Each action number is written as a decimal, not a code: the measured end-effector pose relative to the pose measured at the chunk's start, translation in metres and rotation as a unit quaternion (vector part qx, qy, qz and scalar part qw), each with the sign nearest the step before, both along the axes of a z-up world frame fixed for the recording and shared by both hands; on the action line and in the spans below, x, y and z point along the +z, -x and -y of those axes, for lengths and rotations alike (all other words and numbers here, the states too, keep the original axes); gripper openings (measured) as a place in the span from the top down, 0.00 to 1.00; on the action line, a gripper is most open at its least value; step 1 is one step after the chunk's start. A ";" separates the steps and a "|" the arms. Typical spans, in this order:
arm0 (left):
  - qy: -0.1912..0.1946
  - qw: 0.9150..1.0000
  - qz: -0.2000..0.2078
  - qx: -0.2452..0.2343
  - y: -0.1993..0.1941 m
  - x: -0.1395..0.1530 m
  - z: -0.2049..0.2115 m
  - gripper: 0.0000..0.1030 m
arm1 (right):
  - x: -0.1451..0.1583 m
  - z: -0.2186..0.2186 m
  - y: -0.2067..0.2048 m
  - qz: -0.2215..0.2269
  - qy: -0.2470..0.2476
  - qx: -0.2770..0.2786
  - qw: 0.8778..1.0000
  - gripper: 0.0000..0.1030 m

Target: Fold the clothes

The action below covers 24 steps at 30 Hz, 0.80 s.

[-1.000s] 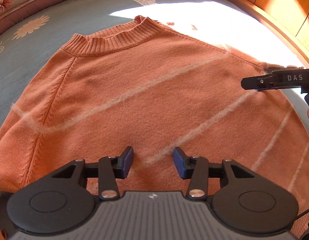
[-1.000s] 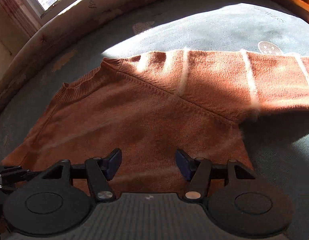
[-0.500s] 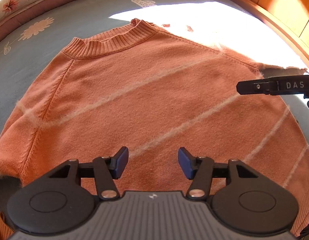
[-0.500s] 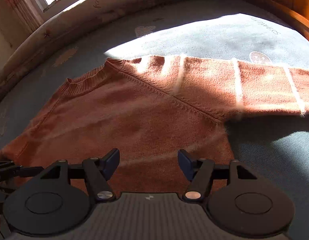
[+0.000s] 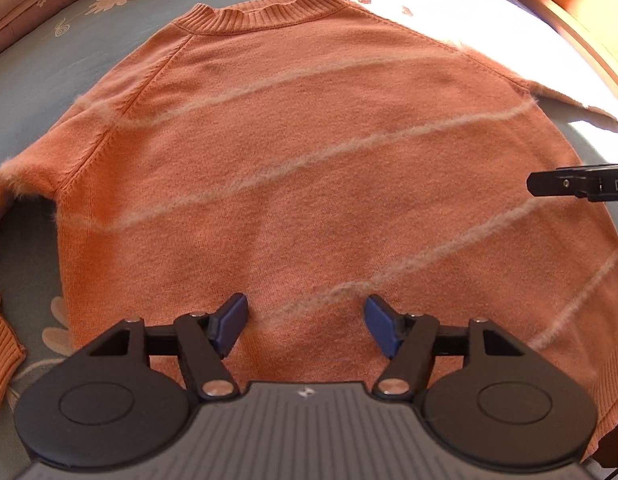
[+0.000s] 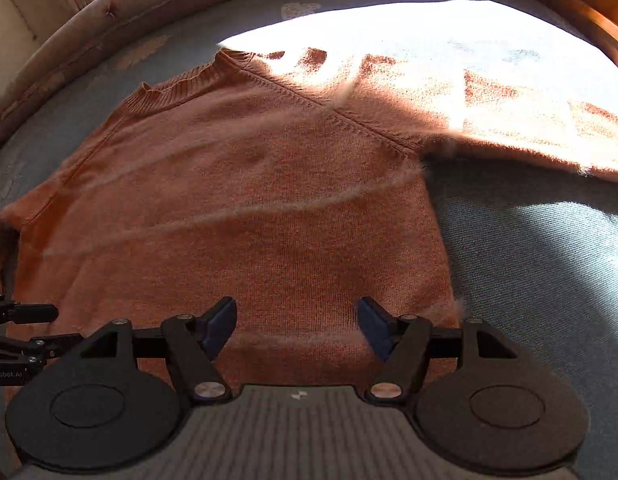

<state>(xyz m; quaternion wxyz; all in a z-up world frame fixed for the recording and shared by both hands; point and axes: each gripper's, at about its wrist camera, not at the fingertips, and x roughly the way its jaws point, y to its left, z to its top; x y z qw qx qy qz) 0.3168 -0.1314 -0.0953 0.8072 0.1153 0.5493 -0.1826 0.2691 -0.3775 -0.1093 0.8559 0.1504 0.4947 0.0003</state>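
The orange sweater [image 5: 309,168] lies flat on the bed [image 6: 541,264]. Only the right wrist view shows its sunlit sleeve [image 6: 509,120] stretched sideways. The left claw [image 5: 305,326] and right claw [image 6: 296,326], jaws just widened, hang released over the sweater's hem, gripping nothing.

Orange knit sweater [image 5: 309,168] with thin pale fuzzy diagonal stripes and ribbed collar; blue-grey bedsheet [image 5: 49,64] with cream flower prints; black tongs with blue pads [image 5: 229,322]; orange-brown wooden bed frame [image 5: 589,20].
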 end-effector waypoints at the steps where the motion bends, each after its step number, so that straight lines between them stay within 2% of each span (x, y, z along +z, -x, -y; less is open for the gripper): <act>1: -0.001 1.000 0.002 0.002 0.002 -0.001 0.000 0.33 | -0.001 -0.002 -0.001 -0.001 0.001 0.005 1.000 0.24; 3: 0.002 1.000 0.000 0.009 0.000 -0.002 0.001 0.30 | -0.002 -0.008 -0.005 -0.007 0.007 0.010 1.000 0.14; 6: 0.013 1.000 0.000 0.010 -0.002 0.001 -0.001 0.31 | -0.003 -0.021 -0.011 -0.016 0.026 0.009 0.999 0.06; 10: 0.032 0.999 0.035 0.001 -0.004 0.010 -0.009 0.31 | -0.002 -0.037 -0.017 -0.034 0.057 0.005 0.998 0.05; 13: 0.039 0.999 0.013 0.017 -0.007 0.001 -0.022 0.31 | 0.002 -0.042 -0.020 -0.046 0.061 -0.008 0.997 0.05; 19: 0.045 0.999 0.007 -0.030 0.015 0.003 -0.045 0.31 | 0.016 -0.068 -0.033 -0.056 0.051 -0.033 0.997 0.06; 22: 0.057 0.998 -0.005 -0.013 0.017 0.009 -0.071 0.31 | 0.026 -0.096 -0.042 -0.046 0.047 -0.014 0.998 0.06; 24: 0.054 0.998 -0.001 0.020 0.016 0.015 -0.094 0.33 | 0.032 -0.118 -0.050 -0.039 0.039 0.002 0.998 0.06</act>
